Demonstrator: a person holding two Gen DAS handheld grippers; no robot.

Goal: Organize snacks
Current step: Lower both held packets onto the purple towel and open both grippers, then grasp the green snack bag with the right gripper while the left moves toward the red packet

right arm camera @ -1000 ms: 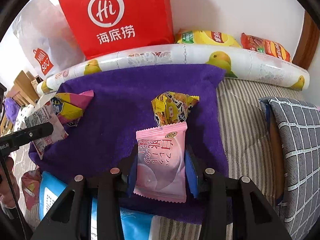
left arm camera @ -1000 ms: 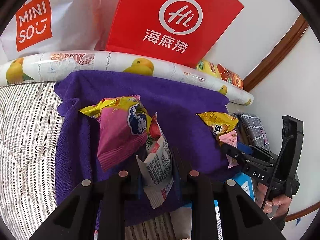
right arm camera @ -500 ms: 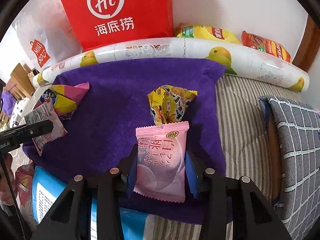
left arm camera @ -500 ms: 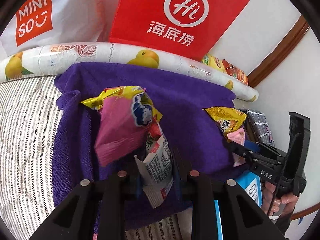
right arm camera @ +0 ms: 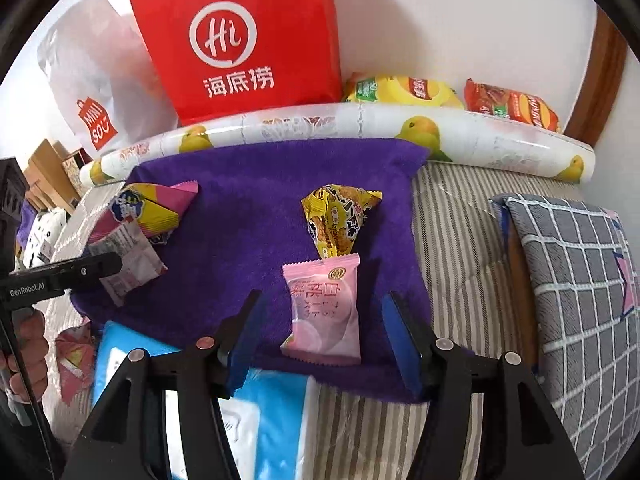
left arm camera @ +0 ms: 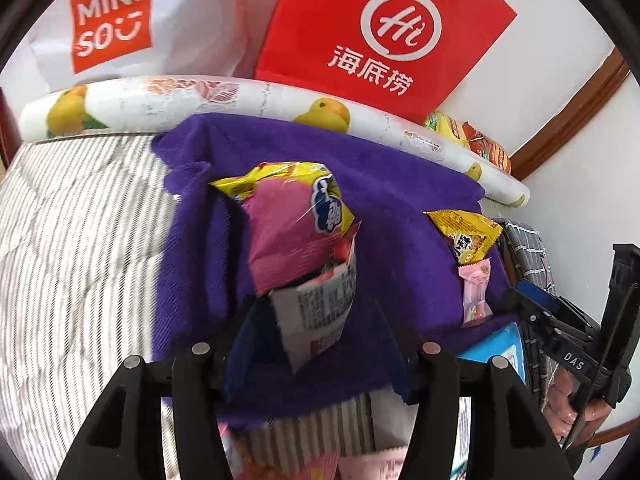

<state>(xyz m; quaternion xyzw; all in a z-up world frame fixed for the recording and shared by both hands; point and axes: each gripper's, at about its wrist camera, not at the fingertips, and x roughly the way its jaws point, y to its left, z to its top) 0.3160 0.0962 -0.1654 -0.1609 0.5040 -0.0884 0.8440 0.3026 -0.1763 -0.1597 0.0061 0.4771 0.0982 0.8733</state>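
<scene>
A purple towel (left arm camera: 380, 184) covers part of the striped bed. My left gripper (left arm camera: 316, 316) has its jaws opening around a white printed snack packet (left arm camera: 316, 308), which lies on the towel clear of both pads. That packet leans against a pink and yellow packet (left arm camera: 288, 232). My right gripper (right arm camera: 324, 324) is also opening, and a pink packet (right arm camera: 324, 312) lies flat between its blue pads without touching them. Just beyond it sits a yellow packet (right arm camera: 340, 220). At the left of the right wrist view I see the left gripper (right arm camera: 108, 266) by the white packet (right arm camera: 124, 264).
A red paper bag (left arm camera: 380, 36) and a white MINISO bag (left arm camera: 112, 28) stand against the wall behind a rolled fruit-print mat (right arm camera: 360, 128). Two chip bags (right arm camera: 400, 92) lie behind the roll. A grey checked cushion (right arm camera: 580, 280) is at the right, a blue-white pack (right arm camera: 260, 420) below the towel.
Both grippers were shut on their packets and have now let go. The white packet and the pink packet rest on the towel, and both pairs of jaws stand wider apart.
</scene>
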